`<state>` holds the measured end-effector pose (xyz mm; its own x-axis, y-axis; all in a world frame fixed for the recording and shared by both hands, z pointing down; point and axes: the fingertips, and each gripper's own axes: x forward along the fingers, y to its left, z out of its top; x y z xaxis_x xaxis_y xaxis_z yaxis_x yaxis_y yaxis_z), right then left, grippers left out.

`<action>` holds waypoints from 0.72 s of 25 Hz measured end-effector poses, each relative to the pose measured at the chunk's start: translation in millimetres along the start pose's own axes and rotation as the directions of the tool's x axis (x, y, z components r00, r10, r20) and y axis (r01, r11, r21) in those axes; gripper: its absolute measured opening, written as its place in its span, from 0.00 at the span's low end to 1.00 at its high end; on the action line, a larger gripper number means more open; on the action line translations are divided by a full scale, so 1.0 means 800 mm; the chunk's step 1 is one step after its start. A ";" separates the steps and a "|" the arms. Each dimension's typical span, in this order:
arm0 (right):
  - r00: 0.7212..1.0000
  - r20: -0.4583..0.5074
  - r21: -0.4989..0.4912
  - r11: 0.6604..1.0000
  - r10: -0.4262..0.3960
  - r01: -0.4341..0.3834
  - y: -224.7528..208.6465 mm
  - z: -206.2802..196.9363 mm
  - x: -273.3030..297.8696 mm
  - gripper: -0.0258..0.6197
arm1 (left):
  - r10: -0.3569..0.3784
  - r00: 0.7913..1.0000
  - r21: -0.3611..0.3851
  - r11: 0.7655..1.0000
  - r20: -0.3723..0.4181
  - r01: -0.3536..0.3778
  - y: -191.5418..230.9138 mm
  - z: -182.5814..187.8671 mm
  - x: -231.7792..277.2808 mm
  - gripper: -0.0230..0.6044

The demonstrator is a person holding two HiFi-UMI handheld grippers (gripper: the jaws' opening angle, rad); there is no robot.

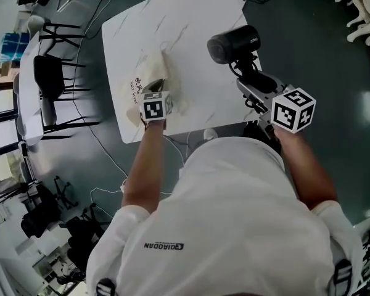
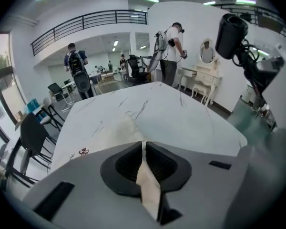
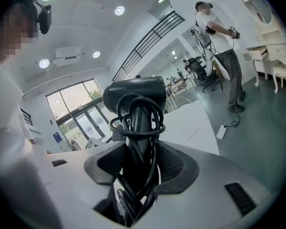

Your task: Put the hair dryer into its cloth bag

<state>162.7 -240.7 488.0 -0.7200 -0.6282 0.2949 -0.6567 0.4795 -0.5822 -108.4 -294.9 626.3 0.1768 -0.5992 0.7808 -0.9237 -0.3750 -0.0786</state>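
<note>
Between the jaws of your left gripper (image 2: pixel 145 149) a thin fold of the cloth bag (image 2: pixel 148 182) was pinched, the two pads closed tight on the cream fabric. From the head view that gripper (image 1: pixel 158 86) sat at the near left part of the table (image 1: pixel 191 17), and the cloth bag (image 1: pixel 149 70) spread away from it across the white marbled top, rumpled, with dark printed marks near its left edge. In the left gripper view the rest of the bag lay just ahead of the jaws on the tabletop (image 2: pixel 181 113).

Your right gripper (image 3: pixel 140 162) was clamped on the handle of the hair dryer (image 3: pixel 133 93), with the black cord (image 3: pixel 139 128) looped round the handle and caught between the pads as well. Seen from the head view, the right gripper (image 1: pixel 251 80) held the hair dryer (image 1: pixel 234 44) in the air over the table's right edge, barrel uppermost, well apart from the bag.

Farther out, a dark chair (image 1: pixel 49 78) stood left of the table. Two people (image 2: pixel 76 70) stood beyond it, near a white dressing table (image 2: pixel 202 80).
</note>
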 end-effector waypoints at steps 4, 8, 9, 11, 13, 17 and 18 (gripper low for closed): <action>1.000 -0.019 -0.004 1.000 0.021 -0.021 0.017 0.010 0.016 0.38 | -0.098 0.991 0.055 0.994 0.086 0.093 -0.006 0.001 -0.041 0.12; 0.999 -0.039 -0.012 0.999 0.035 -0.036 0.026 0.004 0.033 0.38 | -0.172 0.977 0.085 0.983 0.123 0.162 -0.009 -0.024 -0.068 0.11; 0.998 -0.044 -0.013 0.999 0.041 -0.042 0.027 0.000 0.039 0.38 | -0.177 0.976 0.081 0.982 0.127 0.168 -0.006 -0.033 -0.072 0.11; 0.997 -0.055 -0.014 0.999 0.052 -0.053 0.029 -0.006 0.050 0.38 | -0.163 0.981 0.067 0.985 0.109 0.156 0.004 -0.056 -0.076 0.11; 0.996 -0.064 -0.015 0.998 0.059 -0.060 0.033 -0.011 0.058 0.38 | -0.134 0.988 0.066 0.989 0.078 0.129 0.015 -0.077 -0.080 0.12; 0.994 -0.081 -0.014 0.997 0.076 -0.078 0.043 -0.015 0.063 0.38 | -0.089 0.995 0.107 0.991 0.036 0.084 0.021 -0.104 -0.097 0.12; 0.993 -0.085 -0.015 0.996 0.082 -0.083 0.045 -0.016 0.063 0.38 | -0.076 0.997 0.124 0.990 0.027 0.072 0.019 -0.107 -0.099 0.12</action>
<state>99.7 -247.4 491.4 -0.7878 -0.5323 0.3100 -0.5978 0.5393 -0.5931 -166.0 -192.5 616.6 0.2551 -0.5878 0.7677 -0.8594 -0.5017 -0.0986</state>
